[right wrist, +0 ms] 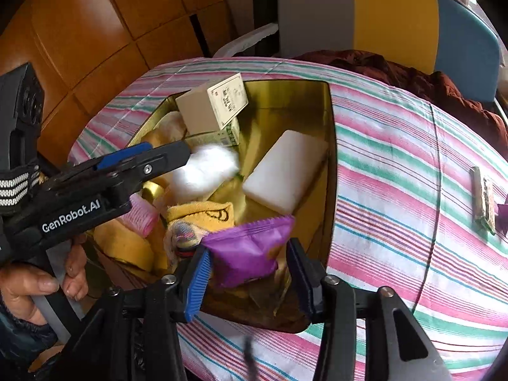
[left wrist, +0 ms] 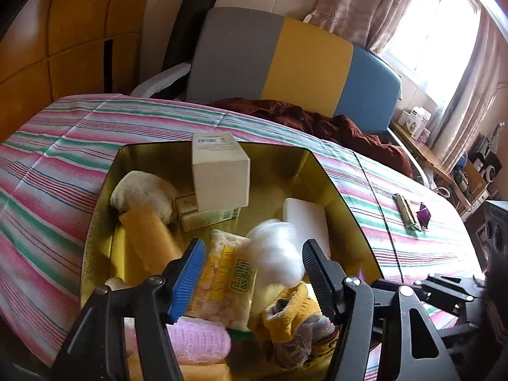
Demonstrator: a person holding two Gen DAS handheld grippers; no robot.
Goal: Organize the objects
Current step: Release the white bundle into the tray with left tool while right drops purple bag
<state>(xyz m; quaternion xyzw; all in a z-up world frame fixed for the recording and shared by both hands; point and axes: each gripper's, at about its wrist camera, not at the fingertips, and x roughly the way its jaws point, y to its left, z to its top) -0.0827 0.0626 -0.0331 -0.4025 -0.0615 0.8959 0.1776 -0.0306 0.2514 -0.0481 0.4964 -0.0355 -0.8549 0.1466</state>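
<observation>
A gold box point(left wrist: 304, 171) point(right wrist: 327, 120) sits on the striped bedspread and holds several items: a cream carton point(left wrist: 220, 171) point(right wrist: 212, 108), a white block point(left wrist: 306, 220) point(right wrist: 285, 171), yellow sponges, a snack pack point(left wrist: 222, 279) and a yellow sock point(right wrist: 200, 214). My left gripper point(left wrist: 254, 273) point(right wrist: 190, 155) is open over the box; a blurred white cotton-filled bag point(left wrist: 276, 254) point(right wrist: 204, 171) lies between its fingers, apart from them. My right gripper point(right wrist: 247, 273) is open at the box's near rim; a purple packet point(right wrist: 250, 250) sits between its fingers, touching the left pad only.
A flat green-and-gold bar point(left wrist: 408, 212) point(right wrist: 482, 203) and a small purple wrapper point(left wrist: 424, 214) lie on the bedspread point(right wrist: 397, 174) right of the box. A dark red blanket point(left wrist: 317, 120) and a grey-yellow-blue headboard point(left wrist: 285, 60) are beyond. A wooden wardrobe point(right wrist: 79, 31) stands left.
</observation>
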